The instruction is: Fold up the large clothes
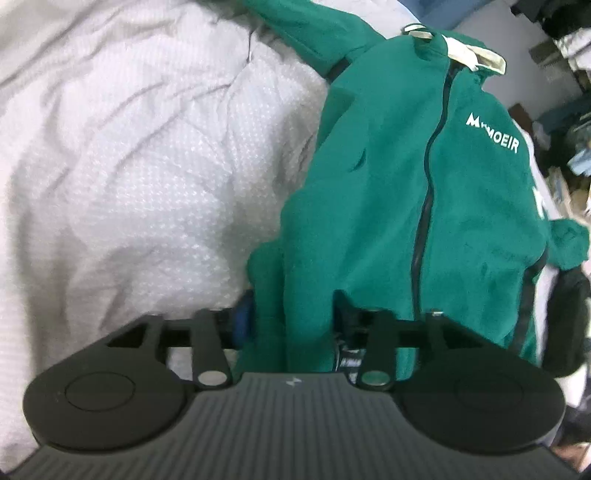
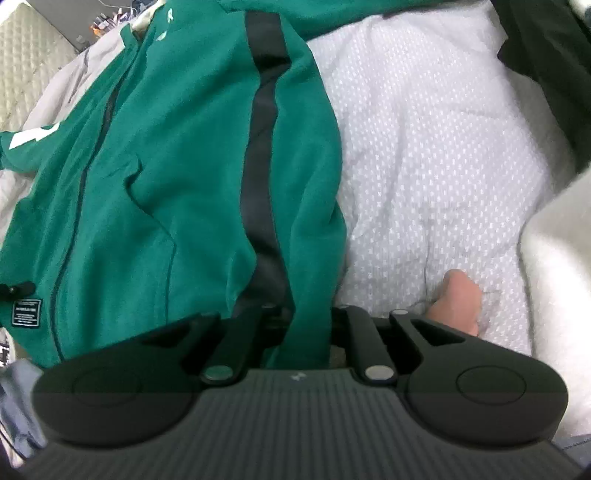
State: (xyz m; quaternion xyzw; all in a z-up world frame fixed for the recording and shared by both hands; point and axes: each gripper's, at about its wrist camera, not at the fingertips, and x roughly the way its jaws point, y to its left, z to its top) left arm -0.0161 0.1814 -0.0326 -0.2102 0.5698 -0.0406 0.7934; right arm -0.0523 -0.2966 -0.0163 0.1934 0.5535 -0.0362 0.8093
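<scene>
Left wrist view. Your left gripper is closed on the bottom hem of the green fleece jacket, with a fold of fabric pinched between its jaws. The jacket lies front-up on the white quilted bedcover and stretches away from the gripper, its dark zipper closed along the middle. A white chest logo sits to the right of the zipper, and the cream collar lining marks the jacket's far end. One sleeve extends from the shoulder toward the upper left of the jacket.

Right wrist view. Your right gripper is likewise clamped on the jacket's hem, beside the dark side stripe running up the garment. A small black label lies at the hem, left of the zipper. The bedcover lies bare to the right of the jacket. A fingertip shows just right of the gripper.
</scene>
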